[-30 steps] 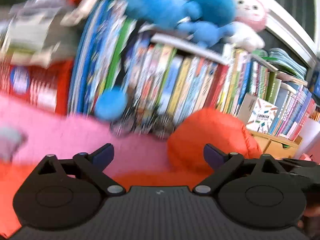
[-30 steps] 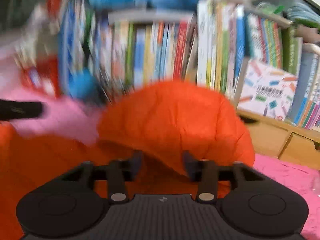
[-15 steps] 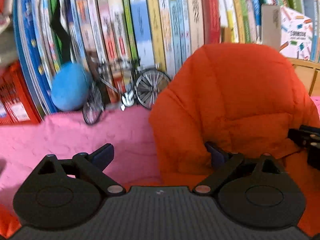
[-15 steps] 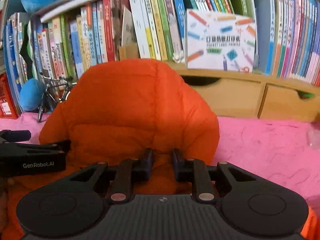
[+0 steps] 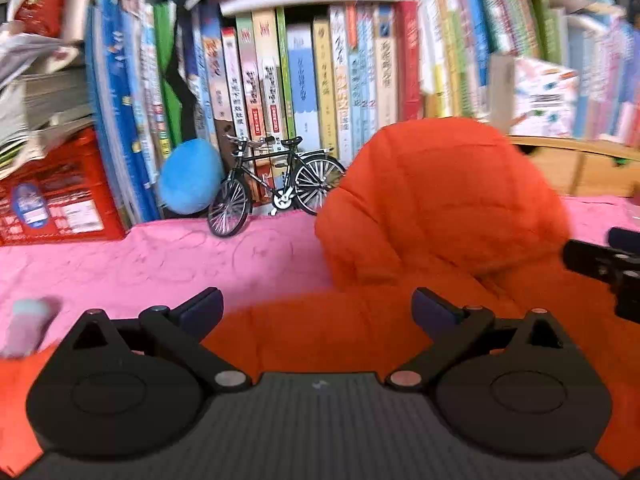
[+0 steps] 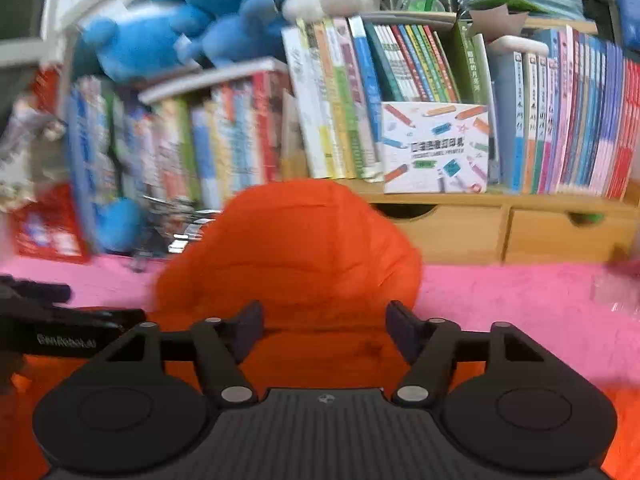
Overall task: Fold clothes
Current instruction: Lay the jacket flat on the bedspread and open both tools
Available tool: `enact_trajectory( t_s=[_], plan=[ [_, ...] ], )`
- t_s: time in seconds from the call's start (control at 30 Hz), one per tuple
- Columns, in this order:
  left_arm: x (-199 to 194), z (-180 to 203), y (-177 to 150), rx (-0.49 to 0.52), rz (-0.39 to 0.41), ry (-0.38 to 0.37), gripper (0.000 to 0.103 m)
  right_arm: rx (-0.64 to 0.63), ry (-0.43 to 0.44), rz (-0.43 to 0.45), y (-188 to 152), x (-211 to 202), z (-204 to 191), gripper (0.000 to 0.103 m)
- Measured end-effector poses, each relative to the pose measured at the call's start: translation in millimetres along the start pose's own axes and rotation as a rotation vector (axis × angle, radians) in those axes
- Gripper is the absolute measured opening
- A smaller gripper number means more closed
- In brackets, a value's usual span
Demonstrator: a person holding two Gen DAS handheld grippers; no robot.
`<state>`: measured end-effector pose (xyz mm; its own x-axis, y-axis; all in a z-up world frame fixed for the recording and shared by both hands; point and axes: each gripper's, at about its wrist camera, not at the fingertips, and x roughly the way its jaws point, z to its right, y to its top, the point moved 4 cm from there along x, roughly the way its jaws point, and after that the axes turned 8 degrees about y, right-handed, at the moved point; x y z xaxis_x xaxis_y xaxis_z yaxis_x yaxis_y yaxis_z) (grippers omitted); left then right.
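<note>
Both tools sit over the orange puffer jacket, which lies on the pink cloth in front of the bookshelf. The left gripper has its jaws spread wide with nothing between them but orange fabric lying below. The right gripper is the same: jaws apart, gripping nothing.

How far along? The jacket's padded hood stands up in a rounded hump at the shelf end, and the body spreads flat toward the cameras. No neat stacked bundle shows, so I'd judge the folding is early or midway, with more folds to come. The sleeves can't be made out.

The left view offers what the right blurs: a toy bicycle parked just beside the hood, a blue ball beside that, and the other gripper's black tip at the far right edge. The right view returns the favour with wooden drawers behind the hood, a pencil-printed box above them, and blue plush toys on top.
</note>
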<state>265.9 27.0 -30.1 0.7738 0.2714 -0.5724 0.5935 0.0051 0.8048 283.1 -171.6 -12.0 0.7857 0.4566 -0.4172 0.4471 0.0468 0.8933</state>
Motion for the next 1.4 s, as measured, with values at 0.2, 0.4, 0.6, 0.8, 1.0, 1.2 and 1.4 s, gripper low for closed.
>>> enact_trajectory(
  t_s=[0.2,0.4,0.6,0.8,1.0,1.2,1.4],
  plan=[
    [-52,-2,-38,0.067,-0.038,0.020,0.102,0.050,0.102,-0.075,-30,-65,-25,0.083],
    [-98,-2,-73,0.150,-0.060,0.035,0.102,-0.008,0.121,-0.161,-58,-118,-59,0.092],
    [-150,-11,-110,0.165,-0.068,0.012,0.102,-0.069,0.060,-0.161,-88,-180,-79,0.095],
    [-203,-20,-139,0.132,-0.063,-0.010,0.102,-0.118,-0.010,-0.130,-123,-240,-105,0.095],
    [-265,-24,-168,0.113,-0.028,-0.043,0.103,-0.132,-0.083,-0.057,-158,-308,-134,0.102],
    [-300,-31,-194,0.108,-0.021,-0.078,0.103,-0.154,-0.127,-0.018,-183,-364,-162,0.103],
    [-297,-28,-213,0.127,-0.090,-0.070,0.103,-0.121,-0.147,-0.071,-201,-380,-163,0.103]
  ],
)
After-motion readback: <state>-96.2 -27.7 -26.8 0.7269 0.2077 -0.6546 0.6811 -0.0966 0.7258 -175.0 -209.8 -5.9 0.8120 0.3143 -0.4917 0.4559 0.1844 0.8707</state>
